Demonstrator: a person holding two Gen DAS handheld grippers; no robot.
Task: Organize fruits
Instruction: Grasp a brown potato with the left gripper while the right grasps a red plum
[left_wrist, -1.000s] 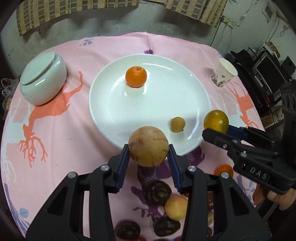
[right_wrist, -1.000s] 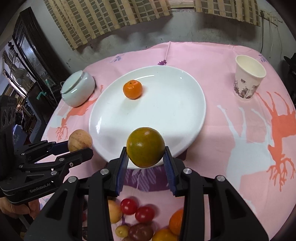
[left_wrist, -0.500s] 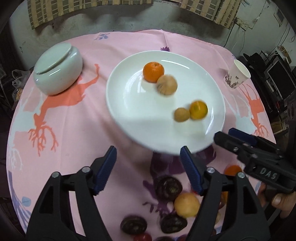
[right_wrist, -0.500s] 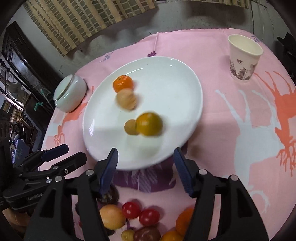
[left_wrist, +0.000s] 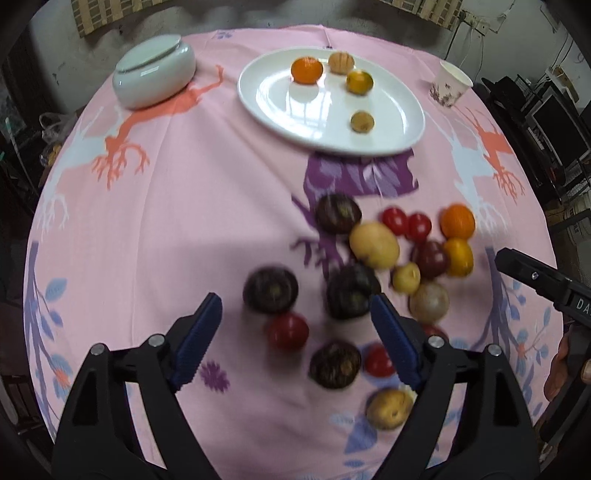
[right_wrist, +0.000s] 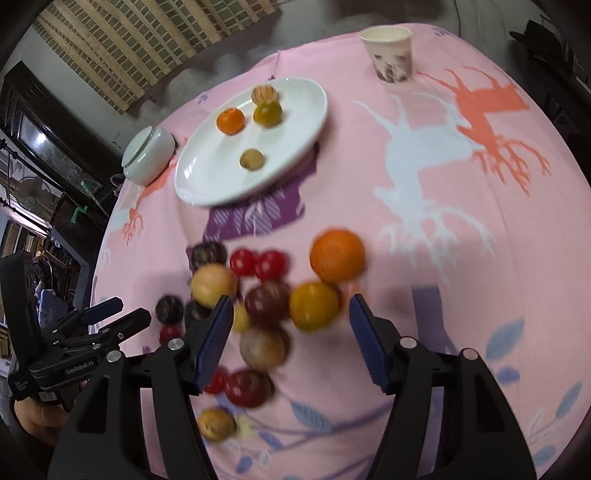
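The white plate (left_wrist: 391, 122) (right_wrist: 207, 177) at the far side holds an orange (left_wrist: 306, 70), a tan fruit (left_wrist: 341, 61), a yellow-green fruit (left_wrist: 359, 82) and a small brown fruit (left_wrist: 362, 121). A pile of loose fruits lies on the pink cloth: dark purple ones (left_wrist: 270, 289), red tomatoes (left_wrist: 287, 330), a yellow fruit (left_wrist: 373, 243), an orange (right_wrist: 337, 255). My left gripper (left_wrist: 295, 332) is open and empty above the dark fruits. My right gripper (right_wrist: 290, 332) is open and empty above the yellow-orange fruit (right_wrist: 313, 306).
A white lidded bowl (left_wrist: 153, 75) stands at the far left of the round table. A paper cup (left_wrist: 448, 88) stands at the far right. The table edge curves close on all sides; dark furniture surrounds it.
Both grippers let go of their fruits onto the plate, opened, and pulled back toward me over the loose pile. The released fruits rolled to the far side of the plate.
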